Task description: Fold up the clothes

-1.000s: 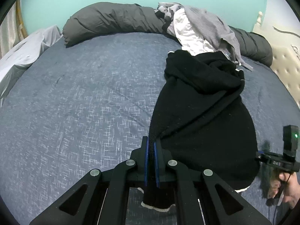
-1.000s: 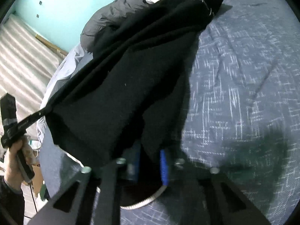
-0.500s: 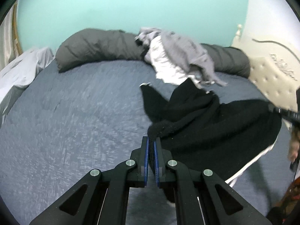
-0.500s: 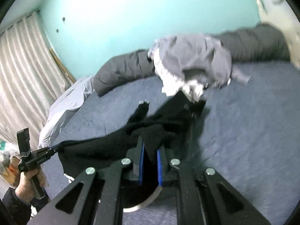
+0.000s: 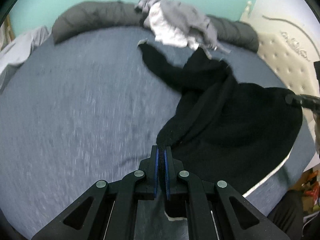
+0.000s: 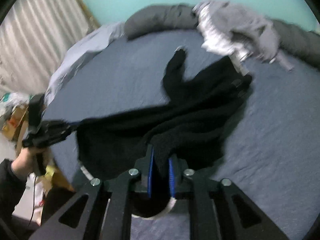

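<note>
On the bed (image 5: 80, 104), I have a black garment (image 5: 230, 124) stretched between my two claws over the blue-grey sheet. Going from the left edge: a pale grey sheet (image 5: 18, 50) is bunched at the far left corner, and a long dark grey bolster (image 5: 96, 18) curves along the far edge below the turquoise wall.

My left gripper (image 5: 161, 166) has its blue pads pressed nearly together, pinching a bunched fold of the black garment, with a white-trimmed end hanging beneath the fingers. From that pinch the cloth fans out to the right. One sleeve (image 5: 156, 60) lies flat on the sheet, reaching toward the far edge, its cuff near the pile of loose clothes.

That pile, a white garment (image 5: 170, 34) under a grey garment (image 5: 190, 20), sits on the bolster at the middle of the far edge, and the black garment's top end touches it.

Further right, my right gripper (image 6: 160, 172) holds another thick fold of the same garment between its pads; its jaws are opening slightly, yet the cloth fills the gap and the pads touch it on both sides. A white-edged hem curls below the fingers.

At the right edge of the bed stands a cream tufted headboard (image 5: 284, 60). Both views are blurred.
</note>
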The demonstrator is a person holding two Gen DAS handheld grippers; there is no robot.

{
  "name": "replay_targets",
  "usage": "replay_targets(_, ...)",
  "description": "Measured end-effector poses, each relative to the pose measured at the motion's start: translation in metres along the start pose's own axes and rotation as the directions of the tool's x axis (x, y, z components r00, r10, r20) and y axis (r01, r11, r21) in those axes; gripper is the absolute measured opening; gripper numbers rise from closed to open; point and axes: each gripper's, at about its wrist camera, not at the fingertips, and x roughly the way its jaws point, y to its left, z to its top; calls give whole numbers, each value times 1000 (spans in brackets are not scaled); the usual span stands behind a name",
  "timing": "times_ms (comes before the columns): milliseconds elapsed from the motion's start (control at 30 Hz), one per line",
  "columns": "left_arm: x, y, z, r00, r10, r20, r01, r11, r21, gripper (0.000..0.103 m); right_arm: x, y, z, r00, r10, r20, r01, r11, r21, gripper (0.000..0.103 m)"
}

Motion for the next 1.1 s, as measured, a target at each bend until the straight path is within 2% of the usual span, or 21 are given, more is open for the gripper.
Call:
replay_targets(67, 4, 7, -6, 1000, 6, -13, -6, 1000, -25, 8, 13, -1, -9, 1000, 2, -26, -2, 1000, -8, 16)
replay_targets(167, 7, 17, -10, 1000, 13, -22, -14, 998, -57, 12, 7, -17, -19, 1000, 4, -5, -3, 999, 33, 27)
replay_targets(233, 5, 22, -5, 1000, 12, -13, -13, 998, -64, 20, -7, -36, -26, 999, -1, 35, -3, 996, 95, 43)
replay_targets(267, 4, 24, -3, 1000, 12, -8, -13, 998, -67, 26, -15, -49, -28, 998, -14, 58, 7, 992, 128, 44)
replay_targets(300, 4, 24, 0, 1000, 15, 0, -15, 998, -68, 31, -23, -64, -30, 996, -33, 83, 20, 987, 162, 44)
replay_targets(433, 13, 15, 19, 1000, -7, 15, 8, 998, -64, 35, -36, -107, -34, 986, -110, 129, 68, 955, 289, 45)
replay_targets(600, 38, -26, 61, 998, -45, 40, 45, 999, -6, 48, -33, -139, -38, 974, -158, 165, 87, 924, 372, 46)
replay_targets(867, 95, -84, 136, 998, -61, 35, 56, 992, 111, 57, -12, -160, -48, 961, -151, 232, 36, 899, 436, 46)
replay_targets(1100, 148, -118, 178, 999, -44, 17, 40, 979, 202, 60, 7, -169, -58, 938, -133, 320, -39, 876, 481, 46)
